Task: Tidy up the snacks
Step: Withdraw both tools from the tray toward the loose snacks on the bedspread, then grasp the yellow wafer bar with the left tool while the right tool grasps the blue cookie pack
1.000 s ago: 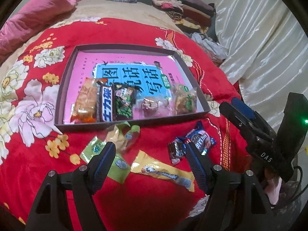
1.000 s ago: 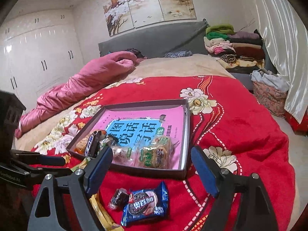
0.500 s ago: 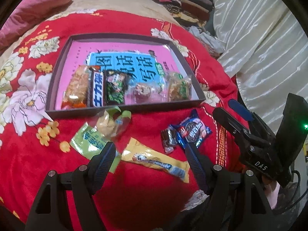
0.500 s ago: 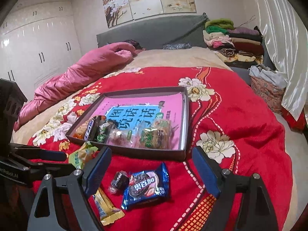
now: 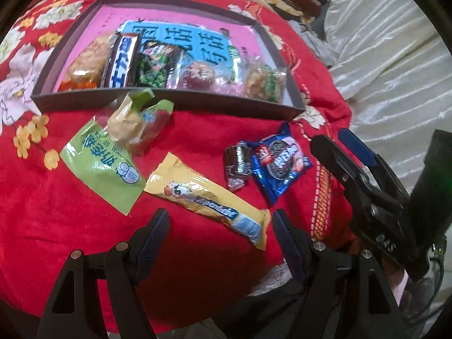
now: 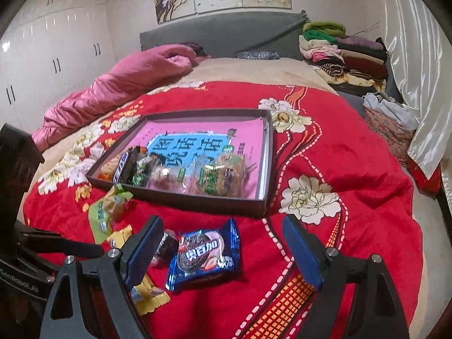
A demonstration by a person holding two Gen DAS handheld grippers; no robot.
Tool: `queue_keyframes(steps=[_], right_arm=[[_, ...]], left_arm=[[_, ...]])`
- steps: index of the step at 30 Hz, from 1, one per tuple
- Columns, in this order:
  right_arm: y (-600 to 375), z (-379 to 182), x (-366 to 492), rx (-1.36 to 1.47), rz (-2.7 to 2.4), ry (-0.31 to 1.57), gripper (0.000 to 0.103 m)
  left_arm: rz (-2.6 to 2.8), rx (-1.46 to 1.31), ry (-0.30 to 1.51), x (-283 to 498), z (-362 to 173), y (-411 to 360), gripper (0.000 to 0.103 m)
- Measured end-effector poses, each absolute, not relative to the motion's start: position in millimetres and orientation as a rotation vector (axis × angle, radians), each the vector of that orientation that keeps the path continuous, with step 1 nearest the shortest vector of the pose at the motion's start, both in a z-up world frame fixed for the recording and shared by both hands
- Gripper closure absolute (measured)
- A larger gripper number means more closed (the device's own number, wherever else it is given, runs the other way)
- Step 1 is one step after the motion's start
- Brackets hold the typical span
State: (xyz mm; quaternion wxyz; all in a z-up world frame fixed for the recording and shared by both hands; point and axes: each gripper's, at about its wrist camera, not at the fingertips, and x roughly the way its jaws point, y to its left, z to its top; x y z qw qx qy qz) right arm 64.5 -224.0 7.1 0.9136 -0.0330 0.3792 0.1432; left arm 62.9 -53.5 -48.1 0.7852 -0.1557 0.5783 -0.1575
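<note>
A dark shallow tray (image 5: 175, 103) (image 6: 197, 203) on the red bedspread holds several snacks in a row over a pink book. Loose in front of it lie a green milk-candy packet (image 5: 101, 166), a clear wrapped pastry (image 5: 132, 124), a yellow snack bar (image 5: 209, 200), a small dark candy (image 5: 237, 163) and a blue cookie pack (image 5: 279, 163) (image 6: 206, 254). My left gripper (image 5: 220, 226) is open just above the yellow bar's near end. My right gripper (image 6: 223, 237) is open, hovering over the blue cookie pack, with the dark candy (image 6: 166, 245) by its left finger.
A pink quilt (image 6: 121, 90) lies at the bed's far left and folded clothes (image 6: 344, 50) are stacked at the far right. A white curtain (image 5: 395, 56) hangs past the bed's right edge. The right gripper (image 5: 364, 180) shows at the left view's right side.
The left gripper has dropped and tilted down toward the loose snacks, bringing the yellow bar close to its fingers. The right gripper shifted slightly nearer the blue cookie pack. Both stay open.
</note>
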Motion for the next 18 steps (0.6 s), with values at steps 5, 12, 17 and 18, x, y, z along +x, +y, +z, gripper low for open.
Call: queue_keyframes(steps=[5, 12, 17, 18], right_arm=[[-223.0, -1.4, 65.5, -0.094, 0.289, 0.822, 0.018], [-234.7, -4.8, 66.7, -0.056, 0.279, 0.848, 0.018], [-227.2, -11.6, 68.6, -0.094, 0.290, 0.881, 0.017], [-223.7, -13.9, 69.0, -0.109, 0.297, 0.891, 0.017]], left_arm=[[-0.300, -0.362, 1.272, 68.8, -57.4, -58.2, 0.027], [-0.251, -0.357, 1.298, 74.5, -69.8, -64.2, 0.028], [-0.234, -0.369, 1.304, 76.1, -76.4, -57.9, 0.046], [-0.235, -0.373, 1.305, 76.1, -76.1, -56.4, 0.049]])
